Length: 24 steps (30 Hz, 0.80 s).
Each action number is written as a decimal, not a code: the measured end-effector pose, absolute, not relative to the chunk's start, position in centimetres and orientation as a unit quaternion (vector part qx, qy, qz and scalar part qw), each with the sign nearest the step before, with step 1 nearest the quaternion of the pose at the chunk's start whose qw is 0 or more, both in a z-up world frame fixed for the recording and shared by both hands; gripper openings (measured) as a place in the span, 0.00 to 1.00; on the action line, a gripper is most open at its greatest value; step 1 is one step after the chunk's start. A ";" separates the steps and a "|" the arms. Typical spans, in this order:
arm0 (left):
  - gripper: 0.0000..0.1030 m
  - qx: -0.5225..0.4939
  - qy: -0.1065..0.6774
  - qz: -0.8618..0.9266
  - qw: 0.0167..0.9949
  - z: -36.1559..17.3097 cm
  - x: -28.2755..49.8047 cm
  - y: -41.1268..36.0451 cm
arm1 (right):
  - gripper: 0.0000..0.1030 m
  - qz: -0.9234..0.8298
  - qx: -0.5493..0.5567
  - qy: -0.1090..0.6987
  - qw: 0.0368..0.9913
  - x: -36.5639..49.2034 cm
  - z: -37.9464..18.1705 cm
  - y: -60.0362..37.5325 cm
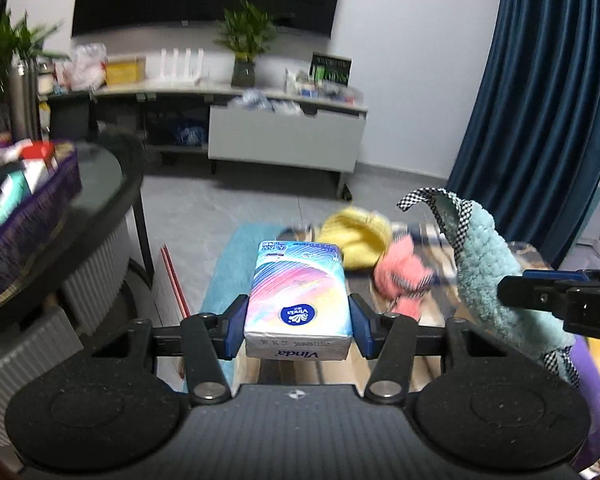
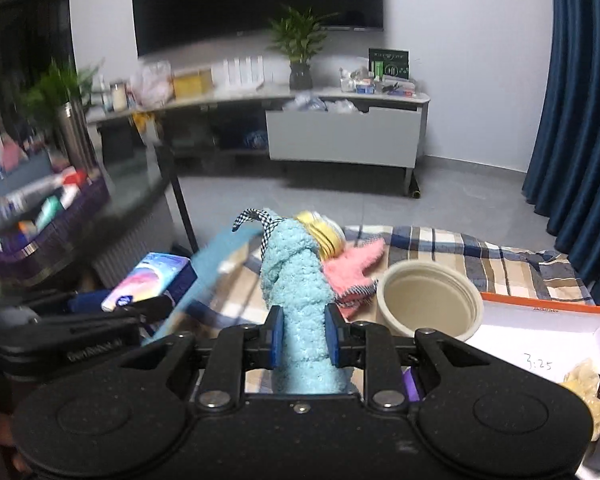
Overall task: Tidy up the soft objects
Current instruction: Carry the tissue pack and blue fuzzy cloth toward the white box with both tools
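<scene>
A tissue pack (image 1: 298, 300) is clamped between the pads of the left gripper (image 1: 298, 326) and held above the near left edge of the plaid cloth (image 2: 480, 248). A teal towel (image 2: 300, 300) is pinched upright in the right gripper (image 2: 300, 338). Behind it, a pink cloth (image 2: 350, 274) and a yellow cloth (image 1: 356, 240) are seen on the plaid cloth, beside a beige bowl (image 2: 430, 304) and an orange-rimmed box (image 2: 548, 332).
</scene>
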<state>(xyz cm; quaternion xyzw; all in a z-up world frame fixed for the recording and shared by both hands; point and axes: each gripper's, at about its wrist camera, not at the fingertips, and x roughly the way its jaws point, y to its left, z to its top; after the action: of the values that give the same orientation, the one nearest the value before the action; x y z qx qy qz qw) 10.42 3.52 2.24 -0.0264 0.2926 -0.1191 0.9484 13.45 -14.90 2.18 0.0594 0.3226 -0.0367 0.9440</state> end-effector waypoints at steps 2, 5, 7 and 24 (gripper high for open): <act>0.52 -0.029 0.287 -0.112 0.951 3.2 9.7 3.2 | 0.27 -0.036 0.064 0.312 0.947 13.0 3.1 -14.8; 0.51 -0.029 0.281 -0.092 0.955 4.4 8.8 2.7 | 0.27 -0.035 0.077 0.297 0.951 11.9 4.4 -14.8; 0.52 -0.024 0.281 -0.085 0.956 5.0 8.2 2.3 | 0.27 -0.031 0.083 0.290 0.953 11.0 5.1 -14.6; 0.52 -0.025 0.274 -0.077 0.958 6.7 5.6 0.1 | 0.27 -0.042 0.099 0.266 0.958 6.1 6.8 -16.8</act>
<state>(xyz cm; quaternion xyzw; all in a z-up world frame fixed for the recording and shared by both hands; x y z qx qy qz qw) 5.61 0.10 6.65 -0.0247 0.2743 -0.0775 0.9582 6.11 -16.84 6.83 0.0995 0.2661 -0.0416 0.9579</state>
